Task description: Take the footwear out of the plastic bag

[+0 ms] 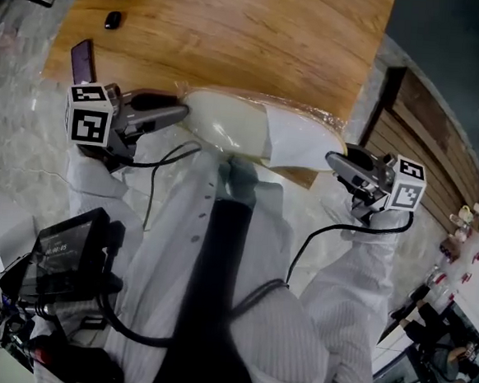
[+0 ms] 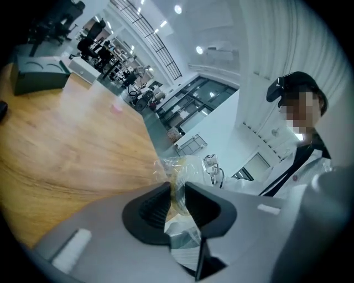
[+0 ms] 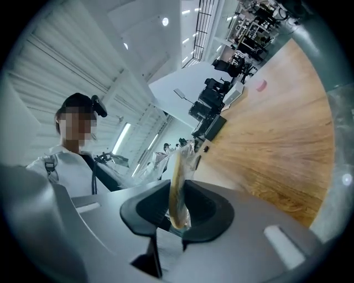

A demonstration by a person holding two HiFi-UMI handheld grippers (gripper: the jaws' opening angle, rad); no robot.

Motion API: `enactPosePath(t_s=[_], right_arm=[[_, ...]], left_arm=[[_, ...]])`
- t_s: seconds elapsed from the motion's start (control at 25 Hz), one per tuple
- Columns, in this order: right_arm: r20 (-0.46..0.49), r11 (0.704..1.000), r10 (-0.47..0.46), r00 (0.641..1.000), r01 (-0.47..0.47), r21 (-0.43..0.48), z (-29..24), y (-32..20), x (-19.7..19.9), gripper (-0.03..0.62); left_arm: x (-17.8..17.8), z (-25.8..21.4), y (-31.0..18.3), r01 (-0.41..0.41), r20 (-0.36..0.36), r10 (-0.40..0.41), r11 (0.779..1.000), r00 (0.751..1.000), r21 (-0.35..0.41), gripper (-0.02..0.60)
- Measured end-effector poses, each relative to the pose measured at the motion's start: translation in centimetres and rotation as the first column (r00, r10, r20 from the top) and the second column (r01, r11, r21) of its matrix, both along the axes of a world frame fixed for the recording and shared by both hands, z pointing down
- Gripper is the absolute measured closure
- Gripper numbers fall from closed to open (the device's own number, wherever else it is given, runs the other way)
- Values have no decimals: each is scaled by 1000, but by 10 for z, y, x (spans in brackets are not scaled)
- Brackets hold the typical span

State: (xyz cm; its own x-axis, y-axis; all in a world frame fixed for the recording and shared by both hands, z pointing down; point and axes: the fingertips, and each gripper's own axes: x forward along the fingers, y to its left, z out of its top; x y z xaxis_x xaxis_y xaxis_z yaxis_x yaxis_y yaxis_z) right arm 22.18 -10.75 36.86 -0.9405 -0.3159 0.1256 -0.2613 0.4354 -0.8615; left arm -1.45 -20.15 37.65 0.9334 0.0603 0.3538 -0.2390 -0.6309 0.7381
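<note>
left gripper (image 1: 180, 112) is pinching the plastic bag (image 1: 310, 112) at 9 o'clock, right gripper (image 1: 333, 160) at 3 o'clock; footwear (image 1: 220, 124) is lying inside, at the surface (image 1: 236, 29) edge (tugging apart may tear thin film).

**White coat, grey grippers**

A white ribbed coat (image 1: 341, 318) with long sleeves is worn. The grey left gripper (image 1: 180, 112) and right gripper (image 1: 333, 161) are each fitted with a white cube (image 1: 90, 114) printed with black square markers. Black cables (image 1: 336, 229) are attached.
</note>
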Motion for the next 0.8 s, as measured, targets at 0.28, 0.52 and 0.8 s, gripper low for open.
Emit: enactPosePath(t_s=[0.28,0.52,0.8], right_arm=[[17,997,70,997,-71,15,-6,0,20,507],[19,995,98,995,-99,26,-11,1,31,507],[30,995,93,995,-94,27,-12,6,33,505]], left_arm=[[-8,-8,-5,39,-26,-37,997,999,66,560],[-10,-10,-6,49,-3,-49,995,999,93,569],[-11,-13,-10,67,-1,-67,993,998,101,571]])
